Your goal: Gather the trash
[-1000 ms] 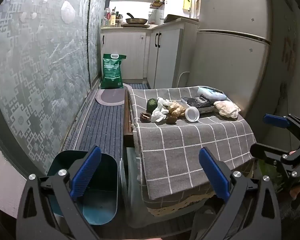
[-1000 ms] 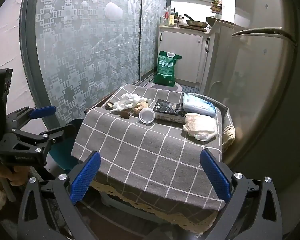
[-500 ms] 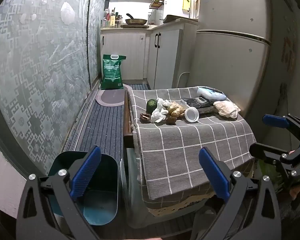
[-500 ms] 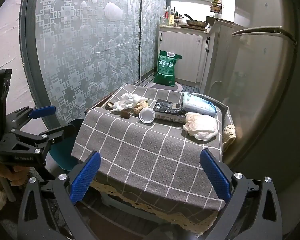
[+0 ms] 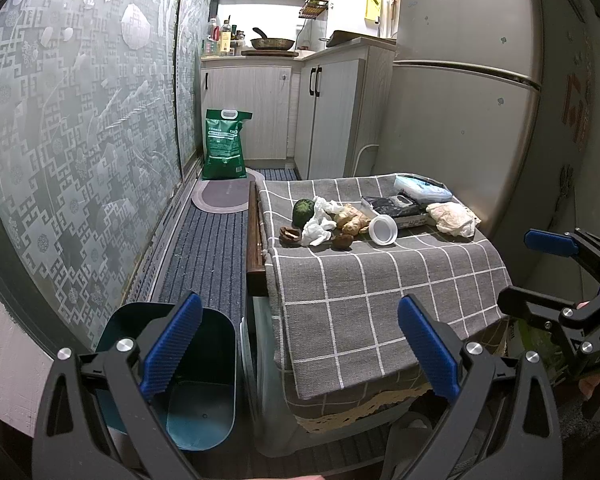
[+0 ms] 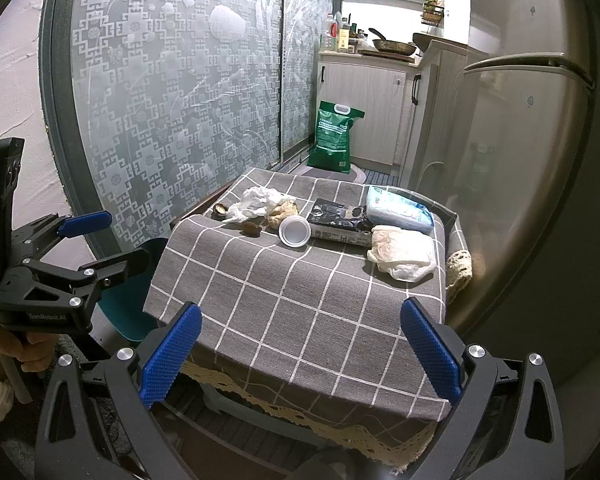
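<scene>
beyond both wide jaws, table trash (image 5: 318,227)

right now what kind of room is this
Most likely a small home kitchen: a fridge stands beside white cabinets, with a pan on the counter. A low table under a checked cloth holds scraps, and a bin sits beside it.

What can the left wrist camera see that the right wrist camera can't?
Only the left wrist view shows inside the blue bin on the floor, and the green fruit.

Only the right wrist view shows the person's hand holding the left hand-held gripper.

Both show the checked tablecloth, the crumpled tissue, the white cup and the green bag.
</scene>
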The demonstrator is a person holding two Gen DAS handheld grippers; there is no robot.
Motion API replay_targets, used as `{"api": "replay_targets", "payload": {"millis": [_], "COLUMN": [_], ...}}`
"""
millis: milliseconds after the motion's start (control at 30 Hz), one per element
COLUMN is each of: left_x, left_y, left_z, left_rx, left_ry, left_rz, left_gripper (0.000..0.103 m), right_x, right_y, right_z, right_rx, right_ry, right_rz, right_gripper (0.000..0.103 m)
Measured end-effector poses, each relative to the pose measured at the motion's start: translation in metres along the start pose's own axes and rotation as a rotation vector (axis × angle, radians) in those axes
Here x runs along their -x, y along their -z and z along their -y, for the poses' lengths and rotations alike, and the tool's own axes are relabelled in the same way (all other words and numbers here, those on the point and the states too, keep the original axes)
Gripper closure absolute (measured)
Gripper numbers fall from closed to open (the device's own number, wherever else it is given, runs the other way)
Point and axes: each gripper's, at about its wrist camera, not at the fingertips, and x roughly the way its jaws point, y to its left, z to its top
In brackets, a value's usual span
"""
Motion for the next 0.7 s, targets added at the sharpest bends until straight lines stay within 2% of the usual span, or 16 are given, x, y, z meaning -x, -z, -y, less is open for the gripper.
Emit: {"api": "replay_targets", "payload": {"millis": [700], "left_x": [0.0], "left_y": [0.0004], "left_z": [0.0006], "left_rx": [0.001], "left_ry": [0.0], "left_rz": [0.001], "left_gripper": [0.003], "right_x": [-0.0011], "right_y": [0.0013], "right_z": [-0.0012], "right_rx": [0.001], "right_ry": [-0.001], "right_rz": [-0.002], "right_gripper": [0.003]}}
